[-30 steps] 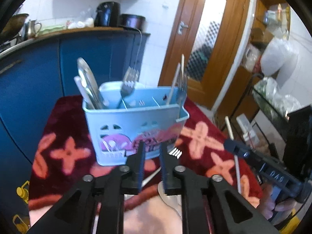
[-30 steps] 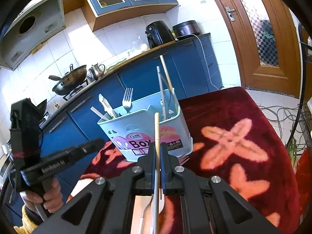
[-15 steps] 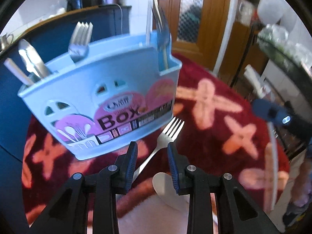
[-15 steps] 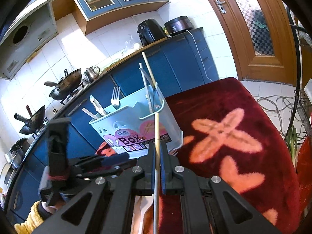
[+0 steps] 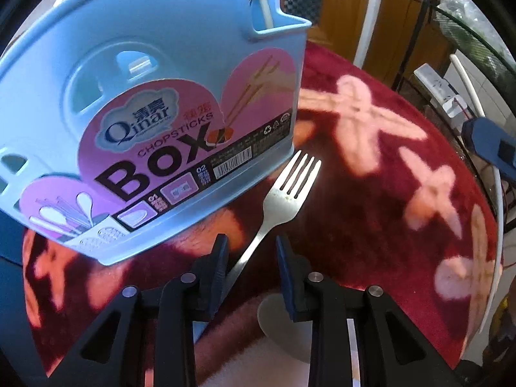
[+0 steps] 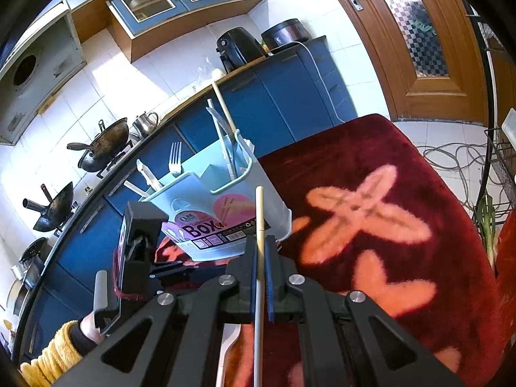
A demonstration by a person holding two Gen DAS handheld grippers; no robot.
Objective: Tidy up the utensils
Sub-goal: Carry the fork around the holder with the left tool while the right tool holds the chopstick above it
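Observation:
A light blue chopsticks box point(image 5: 154, 74) stands on the red flowered cloth point(image 5: 371, 225), and the right wrist view shows it point(image 6: 206, 206) holding a fork, knives and chopsticks. A steel fork point(image 5: 287, 190) lies on the cloth beside the box. Its handle runs between the fingers of my left gripper point(image 5: 251, 258), closer to the left pad. The jaws are closing, and the pads do not press on the handle. My right gripper point(image 6: 259, 258) is shut on a pale chopstick point(image 6: 259, 213) that points up toward the box. It hovers above the cloth.
A pale spoon-like shape point(image 5: 280, 316) lies under the left gripper's fingers. A blue kitchen counter with woks point(image 6: 103, 148) runs behind the table, and a wooden door point(image 6: 416, 32) stands at the right. Cables lie on the floor past the table's edge.
My left gripper has dropped toward the cloth and closed in on the box, and it now straddles the fork's handle. The right gripper has sunk slightly, still holding the chopstick.

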